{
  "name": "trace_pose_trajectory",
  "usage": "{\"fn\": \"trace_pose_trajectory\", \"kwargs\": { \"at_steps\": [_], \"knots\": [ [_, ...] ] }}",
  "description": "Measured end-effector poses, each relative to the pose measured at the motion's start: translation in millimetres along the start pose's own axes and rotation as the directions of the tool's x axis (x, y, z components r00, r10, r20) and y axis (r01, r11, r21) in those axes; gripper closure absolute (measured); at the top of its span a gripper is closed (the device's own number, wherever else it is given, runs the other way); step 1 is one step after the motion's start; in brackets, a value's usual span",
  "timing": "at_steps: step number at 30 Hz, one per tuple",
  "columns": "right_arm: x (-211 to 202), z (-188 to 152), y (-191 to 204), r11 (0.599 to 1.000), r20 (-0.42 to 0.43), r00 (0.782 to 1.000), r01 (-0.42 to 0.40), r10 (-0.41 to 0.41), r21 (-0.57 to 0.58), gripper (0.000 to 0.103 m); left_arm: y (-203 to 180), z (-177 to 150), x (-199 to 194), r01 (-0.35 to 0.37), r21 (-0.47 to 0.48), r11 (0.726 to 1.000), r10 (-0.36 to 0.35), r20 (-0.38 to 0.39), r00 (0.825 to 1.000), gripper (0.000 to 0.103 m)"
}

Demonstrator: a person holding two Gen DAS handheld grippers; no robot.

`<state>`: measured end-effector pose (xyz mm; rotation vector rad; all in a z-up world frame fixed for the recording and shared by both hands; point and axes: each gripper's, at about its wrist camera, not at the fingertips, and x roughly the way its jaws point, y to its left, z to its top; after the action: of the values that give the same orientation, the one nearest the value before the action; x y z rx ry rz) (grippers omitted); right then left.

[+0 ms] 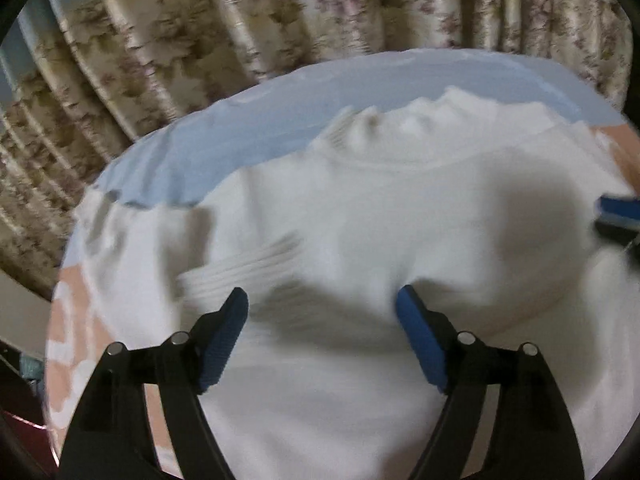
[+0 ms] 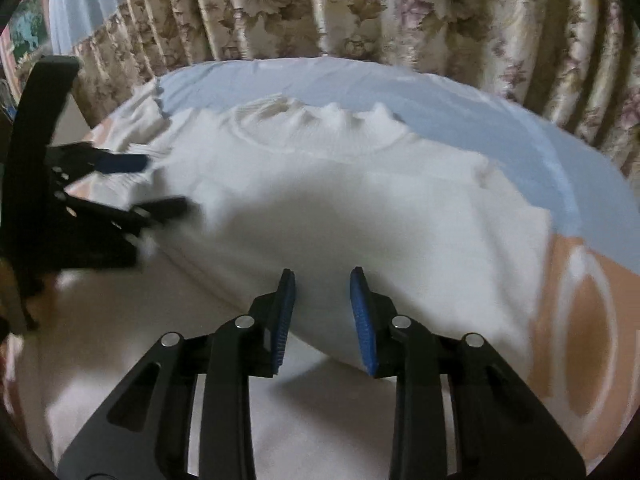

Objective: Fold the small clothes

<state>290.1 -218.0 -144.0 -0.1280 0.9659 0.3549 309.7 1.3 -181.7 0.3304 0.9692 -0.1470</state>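
Note:
A white knitted sweater [image 1: 400,208] lies flat on the bed, its ribbed collar [image 1: 420,128] at the far side. A sleeve with a ribbed cuff [image 1: 248,260] lies across the body of the sweater, just beyond my left gripper [image 1: 322,292]. That gripper hovers wide open over the fabric with nothing between its pads. In the right wrist view the sweater [image 2: 360,200] shows a folded edge running under my right gripper [image 2: 322,274]. Its jaws stand narrowly apart above the cloth, which looks smooth and unpinched. The left gripper [image 2: 160,184] appears at the left there, blurred.
The bed sheet [image 1: 240,132] is pale blue at the back and peach with white rings [image 2: 584,344] at the sides. A floral curtain [image 1: 200,20] hangs close behind the bed. The right gripper's tip [image 1: 616,216] shows at the left wrist view's right edge.

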Motion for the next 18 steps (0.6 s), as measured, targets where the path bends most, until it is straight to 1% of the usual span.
{"fn": "trace_pose_trajectory", "kwargs": {
  "at_steps": [2,4,5,7,9,10,11,13,14,15,16,18],
  "knots": [
    [-8,-9,-16,0.999,-0.003,0.999,0.046,-0.046,0.008,0.074,15,-8,-2,0.012,-0.031,0.999,-0.012,-0.011,1.000,0.024],
    [-15,-18,-33,0.997,-0.002,0.998,0.062,-0.062,0.041,0.075,23,-11,-4,0.032,-0.059,0.998,-0.032,-0.011,0.999,0.024],
    [-18,-22,-41,0.996,-0.001,0.998,0.066,-0.066,0.063,0.076,24,-12,-7,0.033,-0.070,0.997,-0.034,-0.012,0.999,0.024],
    [-23,-25,-53,0.992,0.007,1.000,0.025,-0.026,0.121,0.078,20,-10,-10,0.008,-0.076,0.997,-0.010,-0.026,1.000,0.025],
    [-25,-23,-51,0.992,0.005,1.000,0.030,-0.031,0.126,0.074,19,-6,-13,-0.012,-0.090,0.996,0.009,-0.038,0.999,0.020],
    [-25,-20,-45,0.993,0.002,0.999,0.039,-0.039,0.115,0.072,20,-4,-15,-0.016,-0.101,0.995,0.011,-0.043,0.999,0.012],
    [-25,-17,-41,0.993,0.002,0.999,0.036,-0.036,0.111,0.067,22,-2,-19,-0.011,-0.117,0.993,0.006,-0.041,0.999,0.010],
    [-28,-10,-31,0.994,0.008,1.000,0.028,-0.029,0.102,0.064,27,1,-26,0.013,-0.133,0.991,-0.017,-0.034,0.999,0.010],
    [-28,-5,-26,0.995,0.010,0.999,0.032,-0.034,0.095,0.059,31,2,-31,0.026,-0.137,0.990,-0.030,-0.028,0.999,0.010],
    [-29,-1,-21,0.996,0.012,0.999,0.034,-0.035,0.088,0.051,34,3,-35,0.028,-0.141,0.990,-0.032,-0.024,0.999,0.010],
    [-30,3,-16,0.996,0.014,0.999,0.038,-0.039,0.083,0.047,38,4,-38,0.026,-0.142,0.989,-0.029,-0.020,0.999,0.010],
    [-33,11,-8,0.996,0.026,0.999,0.042,-0.044,0.076,0.032,49,6,-45,0.019,-0.150,0.989,-0.020,-0.006,1.000,0.010]
  ]
}}
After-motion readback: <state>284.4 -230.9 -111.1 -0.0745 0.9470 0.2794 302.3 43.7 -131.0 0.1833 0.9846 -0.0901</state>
